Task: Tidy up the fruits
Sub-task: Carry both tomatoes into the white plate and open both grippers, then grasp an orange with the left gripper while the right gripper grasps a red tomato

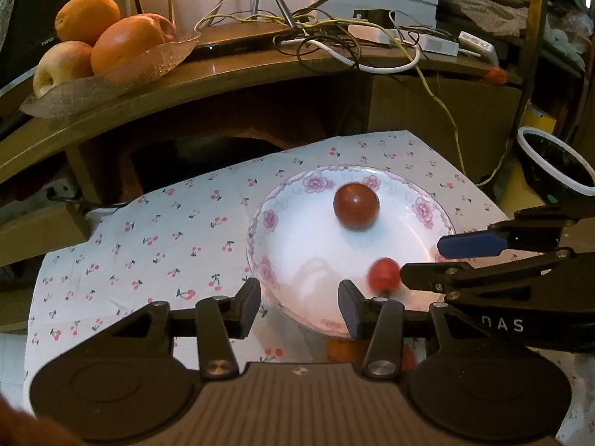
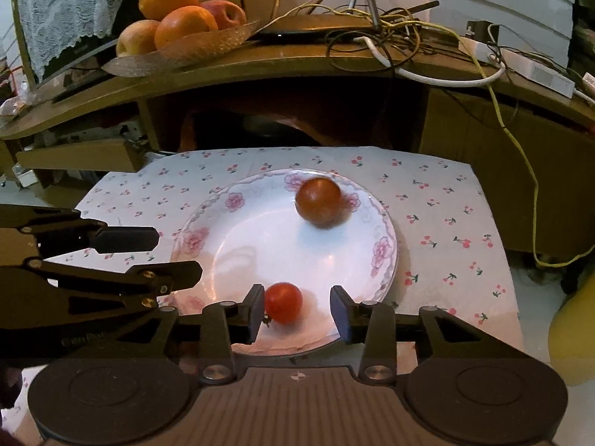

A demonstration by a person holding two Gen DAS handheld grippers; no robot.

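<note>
Plate [image 2: 282, 230], white with a pink flower rim, sits on a cherry-print cloth [image 2: 438, 200] on a low table. Two fruits are in it: a darker brown-red tomato [image 2: 319, 201] toward the far side, and a smaller bright red tomato [image 2: 283, 303] at the near edge. Both look slightly blurred. Right gripper [image 2: 297, 314] is over the near rim of the plate, jaws apart with a moderate gap; the small red tomato lies between them, right up against the left finger [image 2: 256, 312], clear of the right one, so it is not pinched. Whether the left finger actually touches it I cannot tell. Left gripper [image 1: 299, 306] is at the plate's left near edge, jaws likewise moderately apart, nothing between them, only cloth and plate rim below. In the left wrist view the right gripper comes in from the right side, its lower finger tip [image 1: 409, 273] just beside the small tomato. In the right wrist view the left gripper comes in from the left, its fingertips at the plate's left rim. Behind the table is a wooden shelf [image 2: 297, 67] holding a glass dish [image 2: 193, 50] of oranges and apples at left, plus a tangle of cables [image 2: 390, 33] and a white power strip [image 2: 535, 70] at right.
</note>
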